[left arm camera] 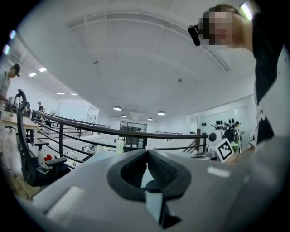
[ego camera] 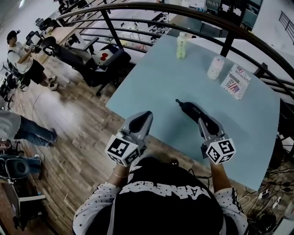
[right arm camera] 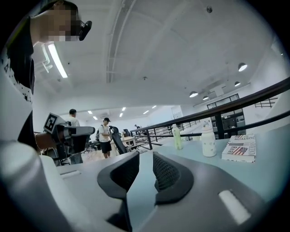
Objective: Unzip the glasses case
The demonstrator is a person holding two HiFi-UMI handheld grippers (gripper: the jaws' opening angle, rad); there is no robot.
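Above blue table [ego camera: 161, 78], right claw [right arm camera: 145, 157] ajar (empty).

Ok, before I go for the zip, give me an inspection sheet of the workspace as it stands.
Surface: light blue table, flat and evenly lit.
Job's things: black glasses case lies flat; its near end is hidden by the right gripper, and the zip cannot be made out.
Clutter: green bottle, white bottle and printed box at the far edge, apart from the case.
Grippers: left gripper shut, empty; right gripper open, nothing between its pads.
Cables: tangle on the floor, right of the table.
Surroundings: railing, office chair, people at left.
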